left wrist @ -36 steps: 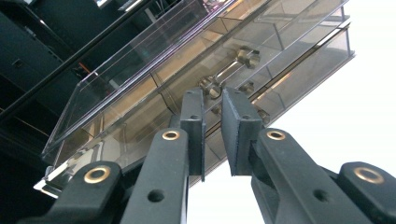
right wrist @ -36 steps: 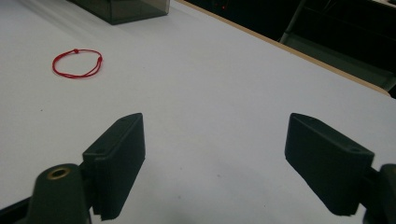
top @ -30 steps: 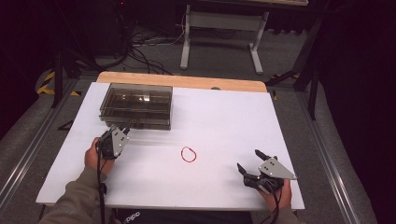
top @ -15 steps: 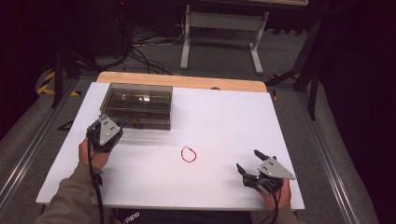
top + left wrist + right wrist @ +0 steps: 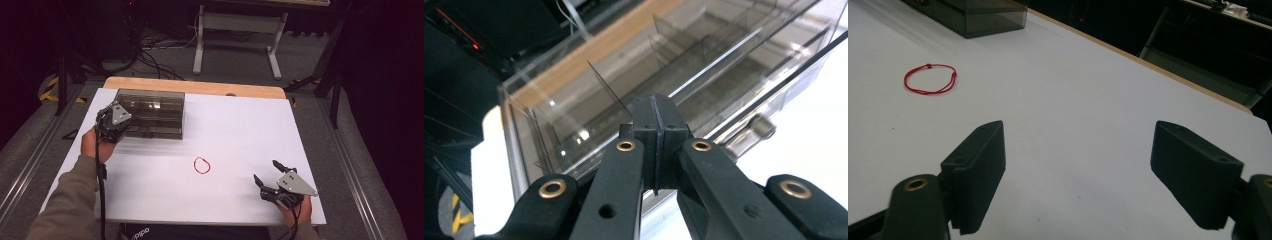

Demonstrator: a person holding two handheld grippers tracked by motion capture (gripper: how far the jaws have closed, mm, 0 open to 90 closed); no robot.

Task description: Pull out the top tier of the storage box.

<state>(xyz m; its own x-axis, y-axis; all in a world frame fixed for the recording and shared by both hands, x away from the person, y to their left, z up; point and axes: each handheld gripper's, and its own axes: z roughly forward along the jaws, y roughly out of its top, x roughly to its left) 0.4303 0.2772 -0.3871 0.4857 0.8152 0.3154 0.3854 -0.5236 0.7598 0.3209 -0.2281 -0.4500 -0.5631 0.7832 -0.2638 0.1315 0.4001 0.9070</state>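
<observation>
Hovering at the smoked plastic box's (image 5: 152, 112) near-left corner, the left claw (image 5: 116, 123) is clenched empty; the right claw (image 5: 267, 176), released and narrowing, rests near-right of a red loop (image 5: 202, 165).

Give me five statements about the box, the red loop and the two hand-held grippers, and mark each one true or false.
1. The left hand-held gripper has its jaws shut at the smoky clear box. True.
2. The red loop lies inside the box. False: it lies on the white table, apart from the box.
3. The right hand-held gripper grips the red loop. False: its jaws stand apart with nothing between them, and the loop lies off to one side.
4. The box has inner dividers. True.
5. The box stands at the table's near edge. False: it stands toward the far left corner.
</observation>
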